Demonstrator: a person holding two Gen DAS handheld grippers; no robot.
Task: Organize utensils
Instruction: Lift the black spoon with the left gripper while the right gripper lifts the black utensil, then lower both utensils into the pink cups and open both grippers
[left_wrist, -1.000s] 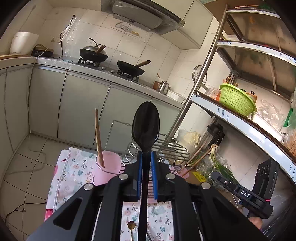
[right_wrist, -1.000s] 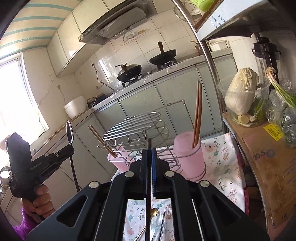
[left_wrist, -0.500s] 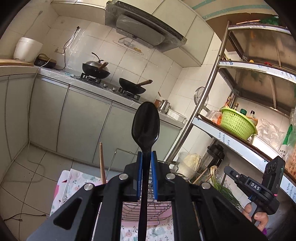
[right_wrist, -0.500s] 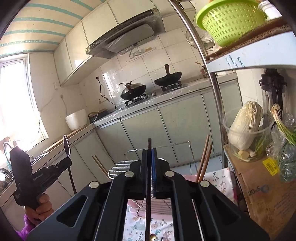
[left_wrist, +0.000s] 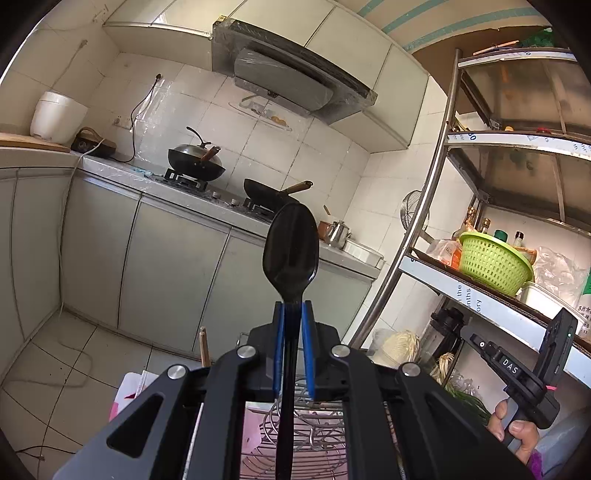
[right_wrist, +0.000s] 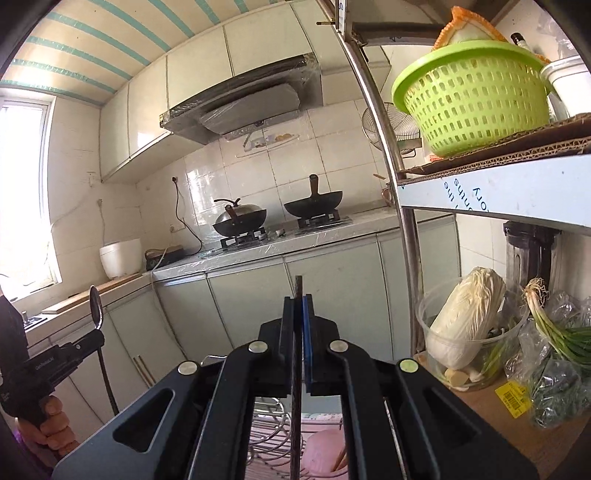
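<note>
My left gripper (left_wrist: 293, 314) is shut on a black spoon (left_wrist: 290, 251), bowl up, held high above the wire rack (left_wrist: 310, 435). It also shows in the right wrist view (right_wrist: 95, 306) at the far left. My right gripper (right_wrist: 298, 306) is shut on a thin dark utensil (right_wrist: 297, 295) seen edge-on, held upright. Below it lie the wire rack (right_wrist: 271, 435) and a pink cup (right_wrist: 325, 454) with chopsticks. A wooden chopstick tip (left_wrist: 203, 343) pokes up beside the left gripper. The right gripper body (left_wrist: 517, 369) shows at the right of the left wrist view.
A metal shelf unit (left_wrist: 424, 229) stands at the right with a green basket (right_wrist: 472, 99). A tub with cabbage (right_wrist: 465, 325) and greens (right_wrist: 561, 339) sit on a cardboard box. Counter with two woks (left_wrist: 195, 162) runs along the far wall.
Both grippers have risen well above the rack and cups, each still holding its utensil. The table and cups have dropped almost out of view.
</note>
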